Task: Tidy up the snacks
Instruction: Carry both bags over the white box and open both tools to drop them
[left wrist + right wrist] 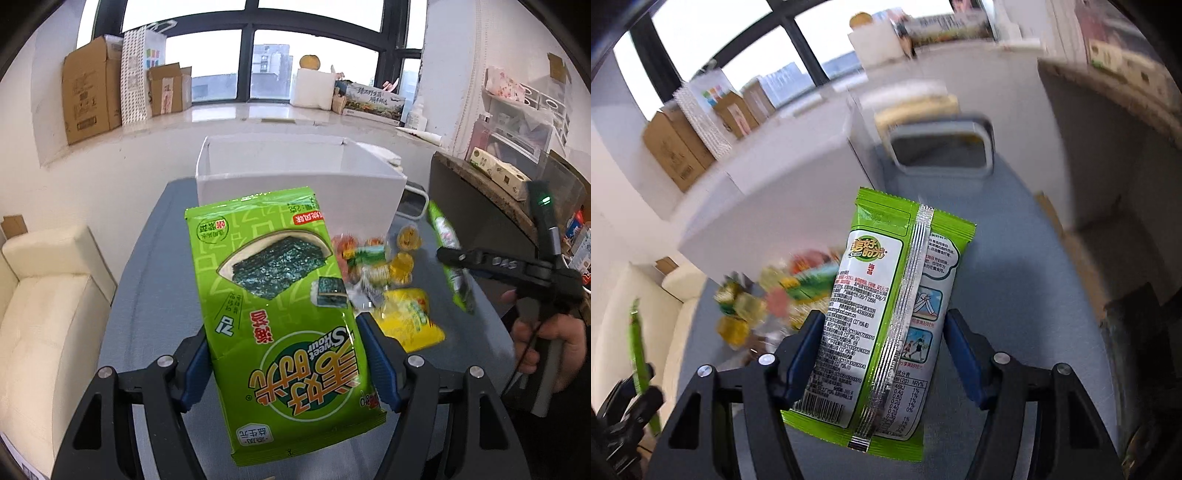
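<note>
The left gripper (284, 354) pinches a green seaweed bag (280, 295) between its jaws; the right gripper (882, 354) pinches another green packet (886, 317).

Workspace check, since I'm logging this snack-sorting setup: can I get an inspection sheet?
Surface: grey table, partly bare.
Job's things: white box at the far edge; large seaweed packet; narrow seaweed packet; loose candy pile beside a yellow packet.
Clutter: grey tray behind the box.
Grippers: left gripper shut on the large packet; right gripper shut on the narrow one.
Cables: thin black cable by the right hand.
Surroundings: cardboard boxes on the windowsill, cream sofa.
</note>
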A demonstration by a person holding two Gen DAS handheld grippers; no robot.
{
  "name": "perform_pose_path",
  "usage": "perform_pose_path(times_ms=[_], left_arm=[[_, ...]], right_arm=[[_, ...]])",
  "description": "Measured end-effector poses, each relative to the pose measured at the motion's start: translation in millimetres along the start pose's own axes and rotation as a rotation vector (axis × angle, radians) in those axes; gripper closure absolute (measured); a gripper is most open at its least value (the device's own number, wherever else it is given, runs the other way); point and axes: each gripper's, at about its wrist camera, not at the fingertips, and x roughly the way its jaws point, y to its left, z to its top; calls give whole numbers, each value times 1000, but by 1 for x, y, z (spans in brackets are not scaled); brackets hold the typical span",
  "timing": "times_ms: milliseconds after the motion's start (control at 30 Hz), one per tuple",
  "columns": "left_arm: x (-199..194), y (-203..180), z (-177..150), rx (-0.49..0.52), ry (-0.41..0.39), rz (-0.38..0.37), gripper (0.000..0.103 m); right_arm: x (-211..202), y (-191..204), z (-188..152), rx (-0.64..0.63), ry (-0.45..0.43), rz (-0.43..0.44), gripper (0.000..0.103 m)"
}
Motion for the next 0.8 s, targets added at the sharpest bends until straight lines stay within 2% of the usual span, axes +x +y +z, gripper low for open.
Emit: perform_pose_path(times_ms=[133, 200, 300, 367, 533, 700, 767, 800], left_arm=[[4, -1, 39, 29, -59, -16, 26], [13, -1, 68, 53, -77, 16, 26], [27, 2, 103, 77, -102, 6, 26], [47, 4, 131, 102, -104, 38, 26], [103, 22, 178, 112, -39, 71, 26], [147, 36, 204, 90, 14, 49, 25], [160, 39, 208, 90, 34, 37, 19], [166, 40, 210, 90, 46, 51, 3]], right_arm=[[-23, 22, 25, -74, -78, 28, 33], [-29, 39, 43, -119, -110, 35, 33], [-26, 63, 69, -181, -149, 52, 33], [-18, 82, 88, -236, -172, 47, 33], [20, 110, 132, -306, -164, 72, 32], [65, 125, 170, -326, -107, 73, 31], [74, 127, 177, -336, -108, 81, 22], [80, 130, 180, -339, -98, 76, 16]])
